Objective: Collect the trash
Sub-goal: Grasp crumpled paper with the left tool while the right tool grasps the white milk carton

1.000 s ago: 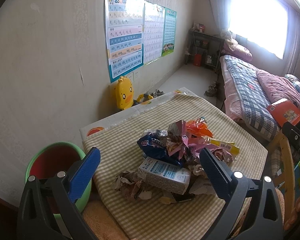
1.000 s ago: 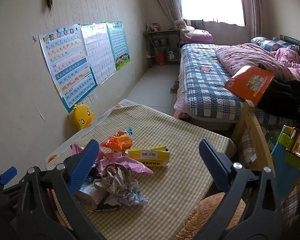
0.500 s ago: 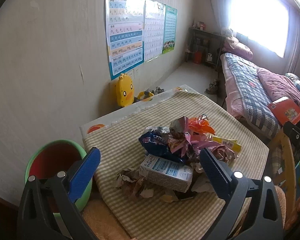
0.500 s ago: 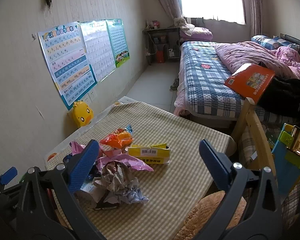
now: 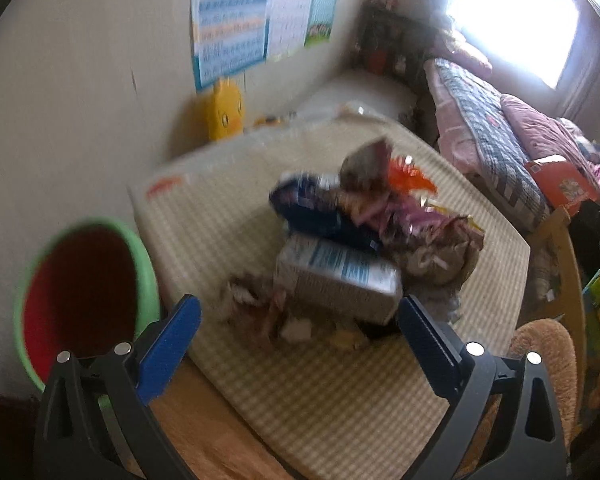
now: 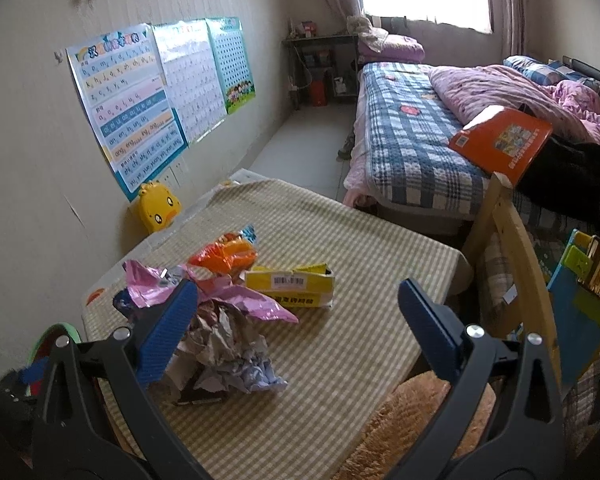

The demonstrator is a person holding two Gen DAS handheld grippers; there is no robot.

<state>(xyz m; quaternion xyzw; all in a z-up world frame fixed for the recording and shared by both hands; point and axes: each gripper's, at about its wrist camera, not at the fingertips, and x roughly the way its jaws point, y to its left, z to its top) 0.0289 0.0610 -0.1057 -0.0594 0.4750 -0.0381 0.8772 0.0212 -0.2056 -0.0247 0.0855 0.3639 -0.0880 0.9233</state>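
Left claw (image 5: 298, 322): jaws wide apart, nothing between them, hovering just short of the trash pile; its view is smeared by motion
Right claw (image 6: 296, 308): jaws wide apart, empty, hanging over the near edge of the checked tablecloth (image 6: 364, 248)

Landmark: trash pile (image 5: 364, 240), heaped on the tablecloth toward the wall side

Contents of pile, as far as they can be told:
- white and blue carton (image 5: 340, 276), nearest the left claw, lying between its two fingers in that view
- dark blue wrapper (image 5: 312, 208), on top of and behind the carton
- orange wrapper (image 6: 224, 256), at the far side of the pile
- pink wrapper (image 6: 236, 296), mid-pile
- yellow box (image 6: 290, 284), flattened, at the pile's bed-side edge
- crumpled paper (image 6: 228, 348), at the near side, just beside the right claw's left finger

Bin (image 5: 80, 296): green rim, red inside, standing beside the table on the wall side of the pile; nothing can be made out inside it

Progress, judged: barely begun; the whole pile looks uncollected, no piece gripped, every item left to move
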